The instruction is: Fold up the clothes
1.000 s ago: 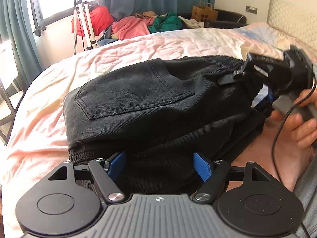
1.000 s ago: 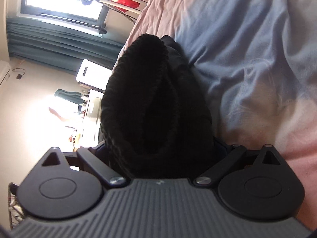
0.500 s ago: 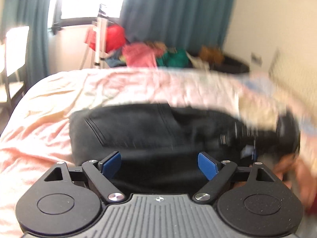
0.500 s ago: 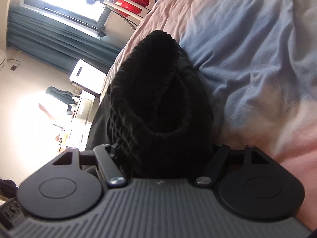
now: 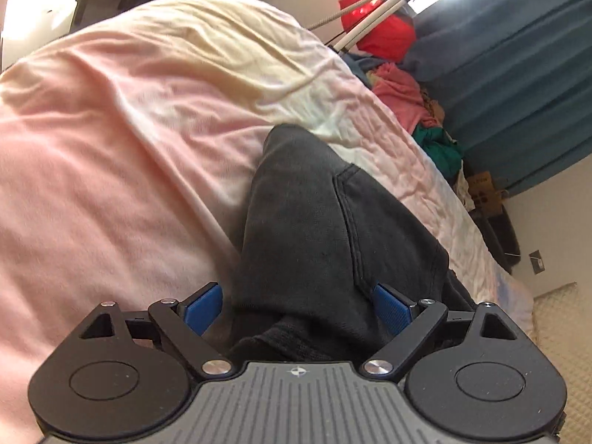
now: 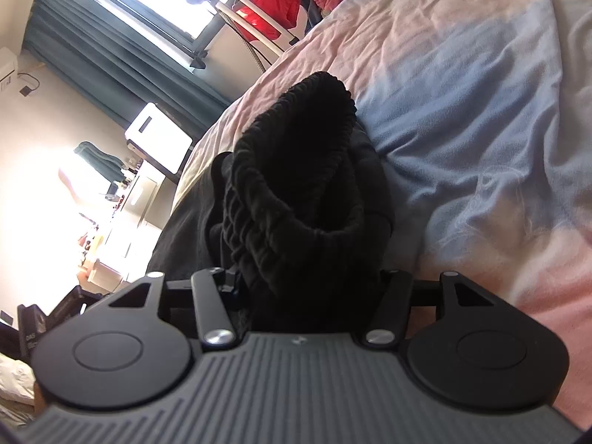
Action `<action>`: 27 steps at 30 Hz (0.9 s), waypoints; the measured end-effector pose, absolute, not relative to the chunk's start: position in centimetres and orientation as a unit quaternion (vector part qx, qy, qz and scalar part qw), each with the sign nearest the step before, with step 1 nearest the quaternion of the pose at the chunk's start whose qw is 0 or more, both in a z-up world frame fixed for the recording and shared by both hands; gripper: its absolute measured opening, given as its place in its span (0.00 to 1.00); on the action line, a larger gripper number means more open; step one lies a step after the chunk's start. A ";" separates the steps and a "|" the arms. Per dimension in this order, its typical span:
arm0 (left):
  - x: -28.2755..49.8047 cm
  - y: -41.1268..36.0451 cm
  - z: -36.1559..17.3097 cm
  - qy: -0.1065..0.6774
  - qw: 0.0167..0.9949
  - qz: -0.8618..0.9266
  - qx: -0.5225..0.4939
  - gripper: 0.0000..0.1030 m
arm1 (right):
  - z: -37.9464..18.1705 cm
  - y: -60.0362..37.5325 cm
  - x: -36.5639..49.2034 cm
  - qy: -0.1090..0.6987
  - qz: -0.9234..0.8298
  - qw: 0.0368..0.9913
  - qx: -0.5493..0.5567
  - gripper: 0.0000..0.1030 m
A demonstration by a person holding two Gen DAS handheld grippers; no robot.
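Note:
Folded black pants (image 5: 325,236) lie on the pink and white bedsheet (image 5: 111,148). My left gripper (image 5: 296,307) is open, and its blue pads (image 5: 203,309) stand either side of the pants' folded edge, which lies between them. In the right wrist view the bunched elastic waistband of the pants (image 6: 296,185) fills the space between the fingers of my right gripper (image 6: 310,288). The right fingertips are hidden by the dark cloth, so I cannot see how far they have closed.
A pile of red, pink and green clothes (image 5: 399,85) lies beyond the far edge of the bed by the teal curtains (image 5: 518,55). A white tripod (image 6: 251,11) stands by the window. A desk with clutter (image 6: 122,199) is to the left in the right wrist view.
My left gripper has rolled and swung from facing the pants' pocket side to their folded end, its jaws still open. My right gripper has drawn back a little with the waistband still between its fingers.

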State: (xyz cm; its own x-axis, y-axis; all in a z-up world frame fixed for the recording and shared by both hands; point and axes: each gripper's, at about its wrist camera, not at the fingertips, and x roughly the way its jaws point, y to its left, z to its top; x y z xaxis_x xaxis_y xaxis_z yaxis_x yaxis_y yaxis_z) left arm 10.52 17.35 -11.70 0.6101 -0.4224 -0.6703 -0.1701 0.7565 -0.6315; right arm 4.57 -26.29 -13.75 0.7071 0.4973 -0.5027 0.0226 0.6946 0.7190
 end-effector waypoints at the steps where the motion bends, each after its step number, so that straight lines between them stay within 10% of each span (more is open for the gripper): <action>1: 10.5 16.9 -12.0 0.444 0.825 -0.087 -0.339 0.88 | -13.8 -26.2 4.6 0.357 0.140 0.848 0.366 0.57; 27: 8.3 15.7 -9.3 0.383 0.860 -0.145 -0.304 0.48 | -8.4 -24.1 2.3 0.280 0.166 0.898 0.295 0.49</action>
